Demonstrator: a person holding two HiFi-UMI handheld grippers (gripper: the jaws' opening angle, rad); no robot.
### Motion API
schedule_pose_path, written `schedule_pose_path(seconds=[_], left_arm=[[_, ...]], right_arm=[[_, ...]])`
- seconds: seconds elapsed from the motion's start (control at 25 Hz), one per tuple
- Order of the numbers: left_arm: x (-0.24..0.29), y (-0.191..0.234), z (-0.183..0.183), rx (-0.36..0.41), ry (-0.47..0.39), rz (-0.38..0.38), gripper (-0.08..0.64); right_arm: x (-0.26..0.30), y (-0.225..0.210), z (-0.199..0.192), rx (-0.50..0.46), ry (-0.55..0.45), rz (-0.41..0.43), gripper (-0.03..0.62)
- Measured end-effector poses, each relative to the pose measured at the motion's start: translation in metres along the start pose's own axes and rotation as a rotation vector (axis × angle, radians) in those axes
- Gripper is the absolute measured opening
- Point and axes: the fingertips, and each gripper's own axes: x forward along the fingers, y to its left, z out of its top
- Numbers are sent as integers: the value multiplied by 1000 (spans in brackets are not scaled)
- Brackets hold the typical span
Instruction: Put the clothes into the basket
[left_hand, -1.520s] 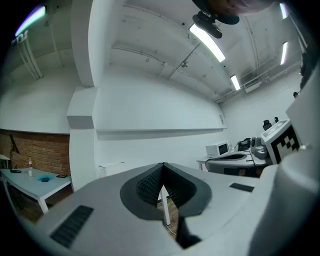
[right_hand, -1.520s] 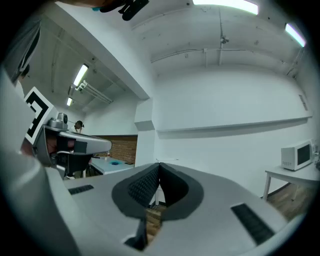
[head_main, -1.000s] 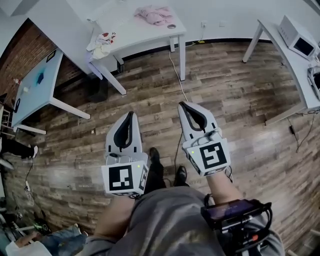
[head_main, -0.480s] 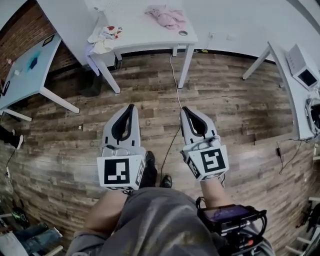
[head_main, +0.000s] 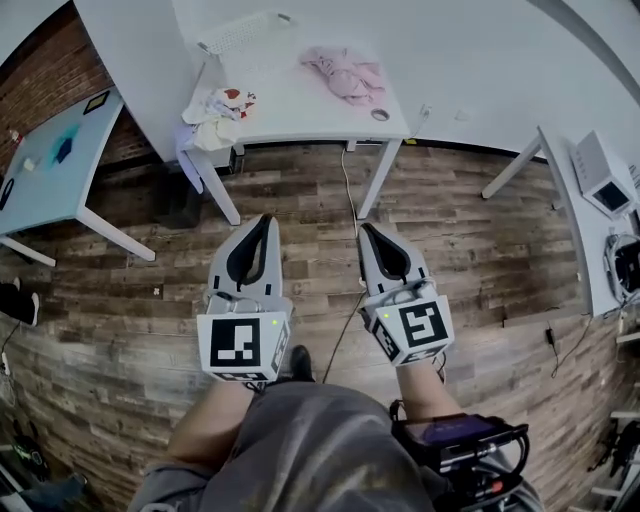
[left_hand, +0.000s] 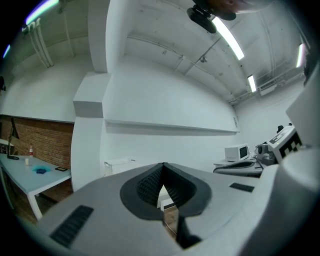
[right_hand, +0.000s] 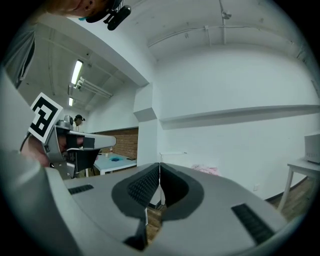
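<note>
A pink garment (head_main: 347, 72) lies on the white table (head_main: 300, 105) ahead, and a white garment with red print (head_main: 218, 112) hangs at the table's left edge. A white basket (head_main: 240, 32) sits at the table's far side. Both grippers are held side by side over the wooden floor, well short of the table. My left gripper (head_main: 264, 219) has its jaws together with nothing between them, and my right gripper (head_main: 363, 228) is likewise shut and empty. In the right gripper view the pink garment (right_hand: 205, 170) shows beyond the jaw tips.
A light blue table (head_main: 60, 170) stands at the left by a brick wall. Another white table with a microwave (head_main: 603, 172) is at the right. A cable (head_main: 350, 200) runs down across the wooden floor between the grippers.
The view has advanced toward the white table, which now sits lower and nearer in the frame. Both grippers stay shut and keep their places side by side.
</note>
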Motion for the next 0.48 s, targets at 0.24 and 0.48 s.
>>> schedule_pose_path(seconds=[0.24, 0.48], left_arm=[[30, 42, 15, 29, -55, -1, 8], [54, 59, 7, 17, -33, -23, 8]], right_arm=[[56, 1, 25, -31, -61, 4, 9], [87, -1, 26, -31, -56, -6, 9]])
